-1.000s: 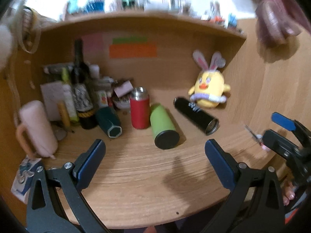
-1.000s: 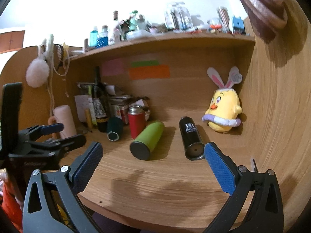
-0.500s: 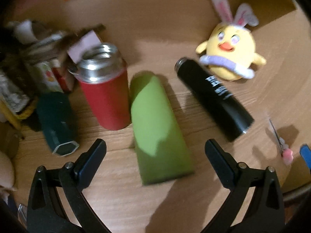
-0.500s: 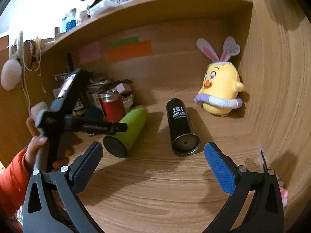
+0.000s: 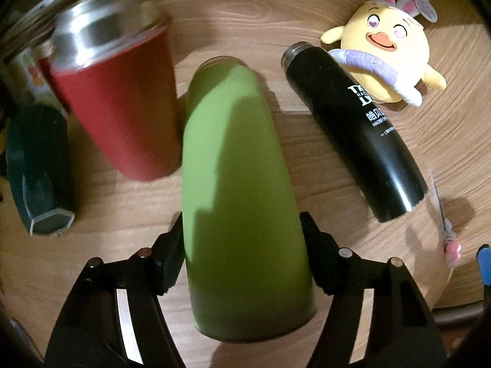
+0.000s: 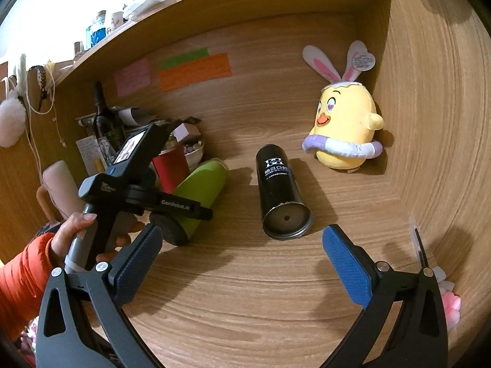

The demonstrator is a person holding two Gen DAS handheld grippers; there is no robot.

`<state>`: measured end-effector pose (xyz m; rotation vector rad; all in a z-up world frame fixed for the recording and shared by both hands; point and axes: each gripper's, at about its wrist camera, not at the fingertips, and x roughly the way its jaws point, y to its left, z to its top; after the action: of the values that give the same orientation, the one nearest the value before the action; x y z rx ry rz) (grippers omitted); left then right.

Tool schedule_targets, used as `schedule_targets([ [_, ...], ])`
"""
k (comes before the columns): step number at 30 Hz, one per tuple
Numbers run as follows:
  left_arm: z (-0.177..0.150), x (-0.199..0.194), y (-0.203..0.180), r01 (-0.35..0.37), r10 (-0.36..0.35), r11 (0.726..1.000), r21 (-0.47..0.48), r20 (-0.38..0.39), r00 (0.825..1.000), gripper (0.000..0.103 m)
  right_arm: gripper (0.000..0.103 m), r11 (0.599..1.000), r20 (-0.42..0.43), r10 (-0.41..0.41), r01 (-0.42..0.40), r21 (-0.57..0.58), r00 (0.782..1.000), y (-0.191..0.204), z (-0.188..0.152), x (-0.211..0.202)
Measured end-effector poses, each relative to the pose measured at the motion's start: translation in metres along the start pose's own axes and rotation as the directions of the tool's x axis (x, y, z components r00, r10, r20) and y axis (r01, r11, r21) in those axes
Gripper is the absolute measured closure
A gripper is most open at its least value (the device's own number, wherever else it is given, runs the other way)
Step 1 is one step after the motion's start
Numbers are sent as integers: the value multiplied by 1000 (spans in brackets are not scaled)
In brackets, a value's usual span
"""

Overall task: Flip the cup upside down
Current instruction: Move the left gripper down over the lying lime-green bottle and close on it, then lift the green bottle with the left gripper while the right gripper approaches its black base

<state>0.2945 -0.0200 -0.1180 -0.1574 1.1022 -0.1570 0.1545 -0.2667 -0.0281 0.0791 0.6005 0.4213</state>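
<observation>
Red cup point(image 5: 122, 107): standing against the green cup; I am risking knocking it.
Green cup point(image 5: 242, 184): lying on the desk point(image 5: 337, 276), my left claw point(image 5: 244, 245) pinching its base end; smooth wall risks slipping.
Right claw point(image 6: 242, 263): hanging spread, gripping nothing.

My green cup point(image 5: 239, 165) looks matt and smooth, like soft paint. At its ten o'clock, the red cup point(image 5: 122, 116) is matt too, with a shiny bare metal top. At two o'clock, the black cup point(image 5: 359, 128) is glossy and catches the light. The yellow chick toy point(image 6: 345, 128) is soft, fuzzy cloth. The desk point(image 6: 245, 291) is smooth wood with wavy lines. My right gripper point(image 6: 242, 263) has bumpy blue pads point(image 6: 346, 270) on black plastic. Paper notes point(image 6: 196, 70) stick flat on the wooden back wall.
</observation>
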Motion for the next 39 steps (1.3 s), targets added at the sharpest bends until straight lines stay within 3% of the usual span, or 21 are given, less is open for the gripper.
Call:
schedule_targets([
  [6,-44,-25,1,38,-38,999,-23,-12,999,37,0,1000,7,-8,8,-7,1000,5,-4,-11],
  [18,-127,-68,-39,68,-68,997,-43,1,998,37,0,998,19,-4,5,-62,1000,32,-32,-50],
  [27,-141,-66,-59,82,-82,994,-72,12,997,37,0,995,-2,13,-13,-97,1000,45,-59,-72],
  [32,-139,-67,-66,60,-59,998,-30,25,998,37,0,991,-25,24,-27,-127,999,53,-65,-68],
  [39,-129,-96,-53,49,-45,998,-28,125,991,25,0,990,-30,52,-55,-131,998,61,-68,-61],
])
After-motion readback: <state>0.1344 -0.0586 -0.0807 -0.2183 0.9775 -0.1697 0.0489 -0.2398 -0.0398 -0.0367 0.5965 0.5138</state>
